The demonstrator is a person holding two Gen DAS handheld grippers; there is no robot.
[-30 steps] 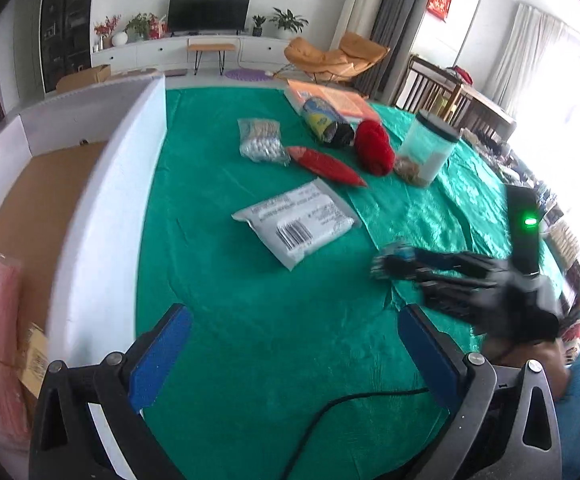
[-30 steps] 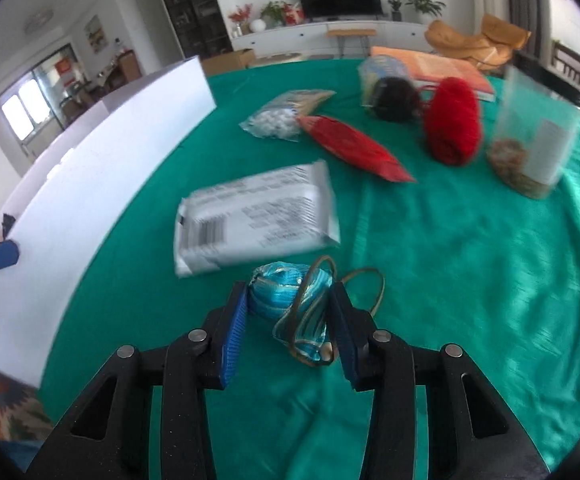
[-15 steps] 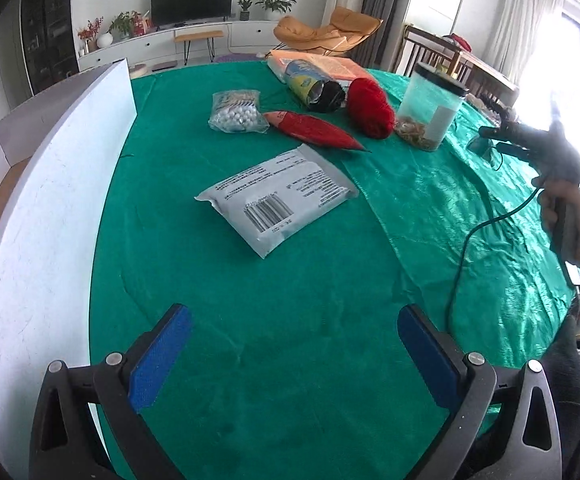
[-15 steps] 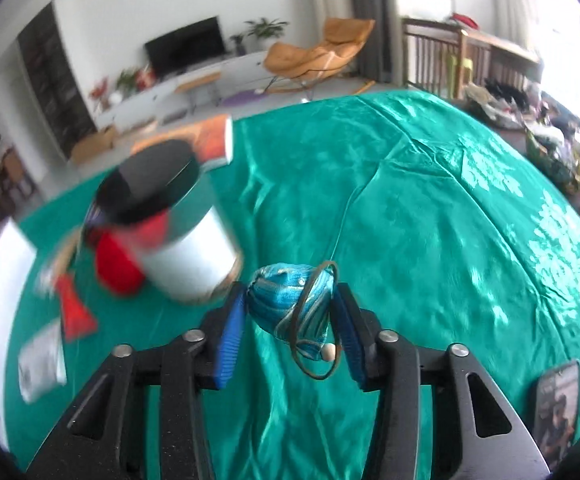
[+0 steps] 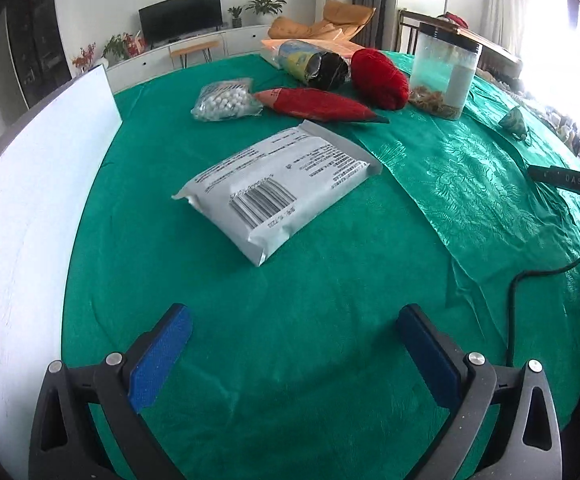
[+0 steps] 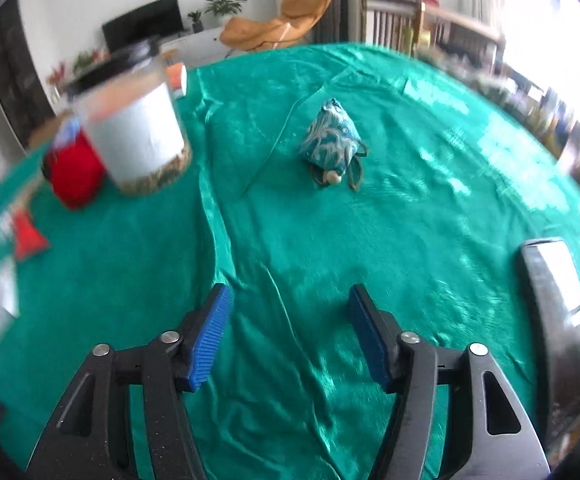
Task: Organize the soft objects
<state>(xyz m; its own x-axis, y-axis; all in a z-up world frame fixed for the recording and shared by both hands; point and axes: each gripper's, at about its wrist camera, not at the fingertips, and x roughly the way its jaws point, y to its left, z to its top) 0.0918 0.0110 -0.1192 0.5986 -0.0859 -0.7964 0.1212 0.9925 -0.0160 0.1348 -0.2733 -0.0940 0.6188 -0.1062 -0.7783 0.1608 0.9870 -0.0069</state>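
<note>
A small blue patterned pouch [image 6: 332, 140] with a brown cord lies on the green tablecloth [image 6: 330, 240], well ahead of my right gripper [image 6: 290, 300], which is open and empty. The pouch also shows far right in the left wrist view [image 5: 514, 122]. My left gripper [image 5: 292, 320] is open and empty above the cloth. Ahead of it lie a grey mailer bag [image 5: 278, 188], a red pouch [image 5: 318, 106], a red yarn ball [image 5: 380, 78] and a bag of white beads [image 5: 226, 100].
A white box wall [image 5: 30, 184] runs along the left. A clear jar with a black lid [image 5: 446, 74] stands at the back right, also in the right wrist view [image 6: 130, 120]. A phone [image 6: 554, 280] lies at the right. A black cable [image 5: 530, 280] crosses the cloth.
My right gripper swung to the table's right side, opened and let go of the blue pouch, which now lies on the cloth. My left gripper moved closer to the mailer bag.
</note>
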